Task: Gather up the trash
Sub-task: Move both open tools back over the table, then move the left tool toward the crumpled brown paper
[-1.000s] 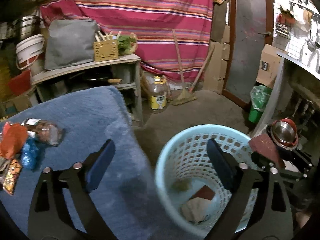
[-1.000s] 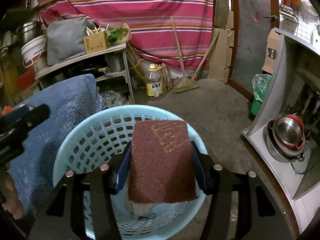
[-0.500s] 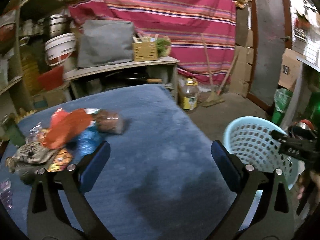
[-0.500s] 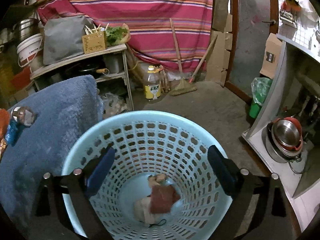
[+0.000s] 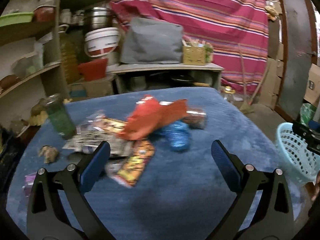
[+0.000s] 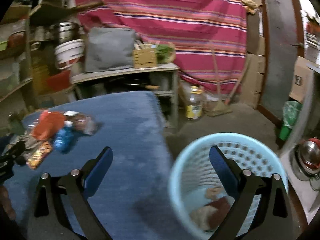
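A pile of trash lies on the blue cloth-covered table (image 5: 180, 190): a red wrapper (image 5: 152, 118), a blue crumpled bag (image 5: 178, 136), an orange snack packet (image 5: 136, 162), a green bottle (image 5: 60, 118) and a crumpled paper ball (image 5: 48, 153). My left gripper (image 5: 160, 160) is open and empty, just short of the pile. My right gripper (image 6: 161, 164) is open and empty, over the table's right edge and the light-blue basket (image 6: 180, 172). The basket holds a brown sponge (image 6: 219, 205) and crumpled scraps. The pile also shows in the right wrist view (image 6: 48, 126).
A wooden shelf unit (image 5: 166, 68) with a grey bag, a white bucket (image 5: 102, 42) and a small crate stands behind the table. An oil bottle (image 6: 193, 105) and a broom stand on the floor. A steel pot (image 6: 309, 158) sits on a low shelf at right.
My right gripper opened and dropped the brown sponge into the basket, then swung left towards the table. My left gripper swung left from the basket to face the trash pile.
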Demonstrator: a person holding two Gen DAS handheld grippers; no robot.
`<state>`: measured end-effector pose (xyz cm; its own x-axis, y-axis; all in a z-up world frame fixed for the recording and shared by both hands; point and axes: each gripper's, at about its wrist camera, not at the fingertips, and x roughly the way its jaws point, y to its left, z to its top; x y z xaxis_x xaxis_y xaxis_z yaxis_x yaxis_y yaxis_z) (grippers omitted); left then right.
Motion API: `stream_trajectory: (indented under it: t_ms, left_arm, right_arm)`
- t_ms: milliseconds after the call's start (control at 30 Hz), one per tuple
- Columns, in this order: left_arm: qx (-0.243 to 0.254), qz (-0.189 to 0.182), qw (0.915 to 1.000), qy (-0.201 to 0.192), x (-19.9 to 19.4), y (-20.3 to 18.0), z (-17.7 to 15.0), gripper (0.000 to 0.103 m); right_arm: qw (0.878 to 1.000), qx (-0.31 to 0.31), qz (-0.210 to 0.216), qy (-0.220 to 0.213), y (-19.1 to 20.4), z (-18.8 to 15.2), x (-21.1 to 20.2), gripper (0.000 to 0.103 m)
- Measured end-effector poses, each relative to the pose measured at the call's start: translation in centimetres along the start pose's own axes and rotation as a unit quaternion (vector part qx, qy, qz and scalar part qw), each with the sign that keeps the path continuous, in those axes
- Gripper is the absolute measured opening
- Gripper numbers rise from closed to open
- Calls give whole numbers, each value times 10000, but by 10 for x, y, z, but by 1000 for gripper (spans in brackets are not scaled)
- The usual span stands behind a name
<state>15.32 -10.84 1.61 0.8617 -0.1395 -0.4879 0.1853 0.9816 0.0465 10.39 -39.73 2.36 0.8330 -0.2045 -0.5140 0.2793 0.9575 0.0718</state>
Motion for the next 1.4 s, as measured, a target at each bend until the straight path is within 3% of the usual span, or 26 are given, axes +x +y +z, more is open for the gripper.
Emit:
stream_trajectory:
  t_ms: [200, 700, 1400]
  left_arm:
    - [-329, 247, 9991, -31, -5, 53, -1, 98]
    - [-761, 975, 9923, 96, 2, 145, -14, 98]
    - [-1409, 1229, 9820, 258, 13, 216, -19, 97]
  right_arm:
    - [9992, -240, 305, -70, 54, -5, -1, 95]
    - [9968, -525, 610, -29, 128, -16, 24, 95]
    - [9943, -870, 621, 6, 164, -19, 43, 95]
